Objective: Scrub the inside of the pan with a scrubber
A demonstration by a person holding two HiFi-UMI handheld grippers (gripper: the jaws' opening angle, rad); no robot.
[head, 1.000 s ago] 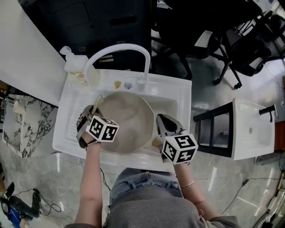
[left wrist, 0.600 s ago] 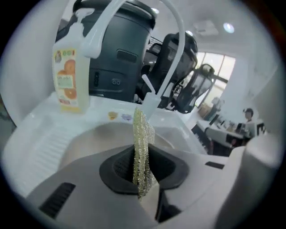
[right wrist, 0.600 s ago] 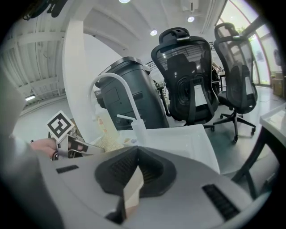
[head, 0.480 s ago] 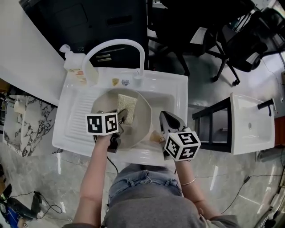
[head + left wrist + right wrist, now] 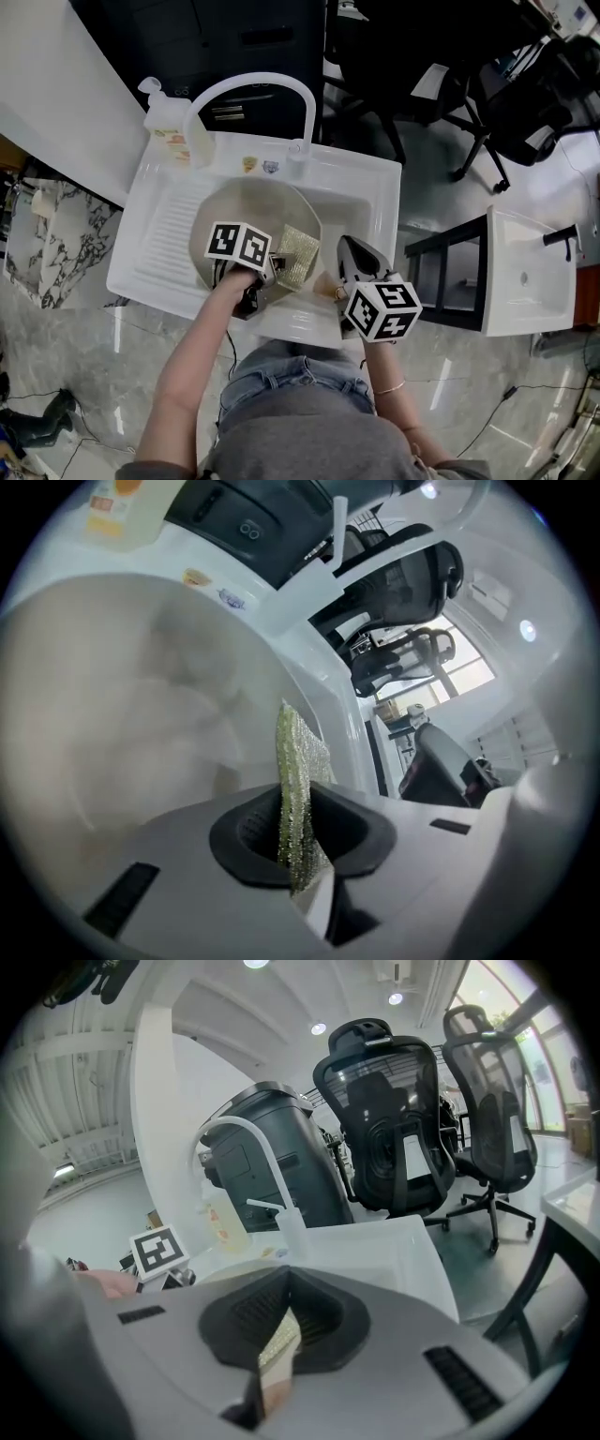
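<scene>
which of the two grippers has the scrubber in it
The left gripper: its jaws are shut on the green-gold scrubber, inside the pan. The right gripper instead grips what looks like the pan's handle.

Pinches a glittery yellow-green scrubber pad [image 5: 295, 761] upright between dark jaws. Faces a round beige pan [image 5: 122, 733], white sink [image 5: 323, 667] beyond.

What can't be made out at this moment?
- Whether the scrubber touches the pan: in the head view the left gripper covers the contact, and the left gripper view blurs the pan.
- The pale piece in the right gripper: only a sliver shows between its jaws.
- The bottle label: too small.
</scene>
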